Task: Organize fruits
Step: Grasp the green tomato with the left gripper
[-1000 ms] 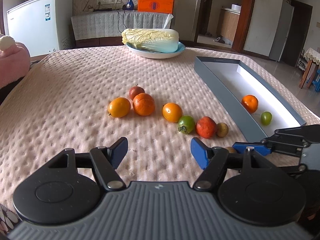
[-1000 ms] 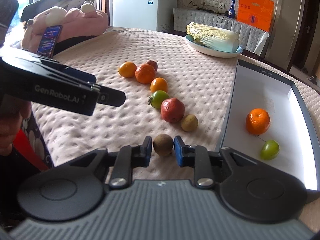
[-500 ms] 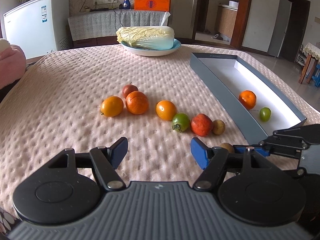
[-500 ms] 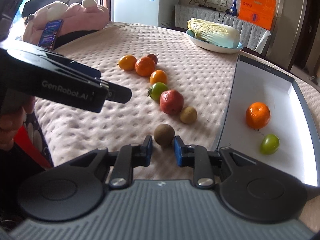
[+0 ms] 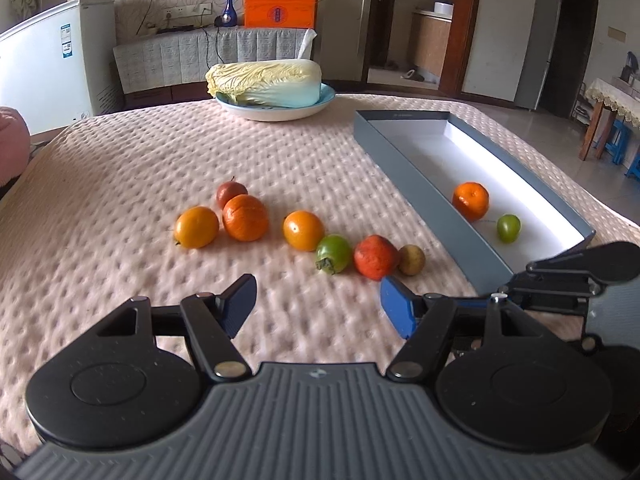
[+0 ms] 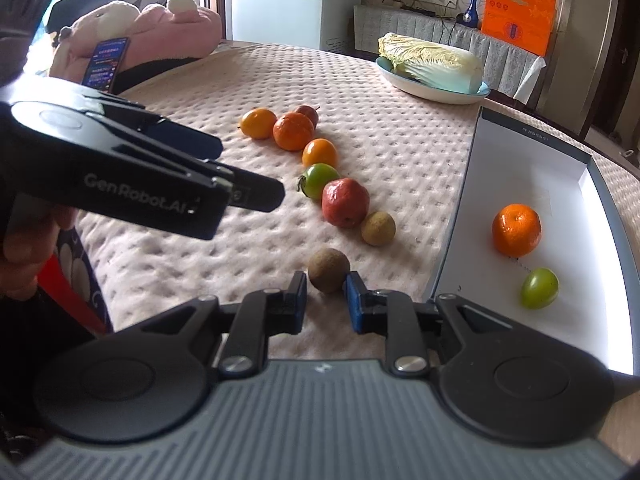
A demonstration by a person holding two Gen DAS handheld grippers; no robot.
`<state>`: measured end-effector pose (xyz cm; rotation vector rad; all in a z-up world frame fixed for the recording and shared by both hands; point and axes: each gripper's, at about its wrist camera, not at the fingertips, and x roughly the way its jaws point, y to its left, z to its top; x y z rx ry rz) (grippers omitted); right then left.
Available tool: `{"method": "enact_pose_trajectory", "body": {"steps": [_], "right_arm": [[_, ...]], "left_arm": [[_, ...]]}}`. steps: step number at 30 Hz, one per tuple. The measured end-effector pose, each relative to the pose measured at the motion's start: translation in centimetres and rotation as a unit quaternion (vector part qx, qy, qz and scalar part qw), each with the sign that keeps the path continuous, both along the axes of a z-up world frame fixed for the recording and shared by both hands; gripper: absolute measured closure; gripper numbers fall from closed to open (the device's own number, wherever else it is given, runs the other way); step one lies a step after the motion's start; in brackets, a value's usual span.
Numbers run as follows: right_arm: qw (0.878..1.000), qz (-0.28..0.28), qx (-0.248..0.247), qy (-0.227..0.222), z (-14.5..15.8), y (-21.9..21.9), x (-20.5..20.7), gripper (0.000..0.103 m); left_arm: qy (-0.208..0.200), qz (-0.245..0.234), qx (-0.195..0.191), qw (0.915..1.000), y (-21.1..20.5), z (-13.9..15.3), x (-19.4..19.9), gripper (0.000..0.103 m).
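Observation:
A row of fruits lies on the pink quilted cloth: a yellow-orange fruit [image 5: 197,227], a tangerine [image 5: 245,217], an orange fruit [image 5: 303,230], a green persimmon [image 5: 333,254], a red fruit [image 5: 376,257] and a small tan fruit [image 5: 411,259]. A grey box [image 5: 408,178] at the right holds a tangerine [image 5: 470,201] and a green fruit [image 5: 508,228]. My right gripper [image 6: 326,300] is shut on a brown round fruit [image 6: 329,270], its front half beyond the fingertips. My left gripper [image 5: 318,305] is open and empty, short of the row.
A blue plate [image 5: 276,110] with a napa cabbage [image 5: 266,81] stands at the far side. A pink plush toy [image 6: 152,32] and a phone [image 6: 105,64] lie at the far left edge. A white fridge [image 5: 48,60] stands behind.
The right gripper has stayed around the brown fruit, which now sits further forward between its fingertips. The left gripper has lifted and drawn back a little, still open.

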<state>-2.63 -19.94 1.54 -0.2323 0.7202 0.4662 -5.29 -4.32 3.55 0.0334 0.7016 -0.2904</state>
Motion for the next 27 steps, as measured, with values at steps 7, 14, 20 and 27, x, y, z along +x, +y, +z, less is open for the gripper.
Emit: {"method": "enact_pose_trajectory", "body": {"steps": [7, 14, 20, 27], "right_arm": [[1.000, -0.001, 0.001, 0.003, 0.0, -0.4, -0.1, 0.078], [1.000, 0.004, 0.002, 0.007, 0.0, -0.5, -0.1, 0.078], [1.000, 0.005, 0.002, 0.009, 0.0, -0.5, 0.0, 0.078], [1.000, 0.005, 0.007, 0.012, -0.1, -0.6, 0.3, 0.078]], "left_arm": [[0.028, 0.045, 0.002, 0.9986, -0.5, -0.9, 2.4, 0.042], [0.037, 0.045, -0.016, 0.9982, -1.3, -1.5, 3.5, 0.049], [0.042, 0.043, -0.033, 0.9977, -1.8, -1.9, 4.5, 0.059], [0.054, 0.040, -0.042, 0.9968, -2.4, -2.6, 5.8, 0.071]]}}
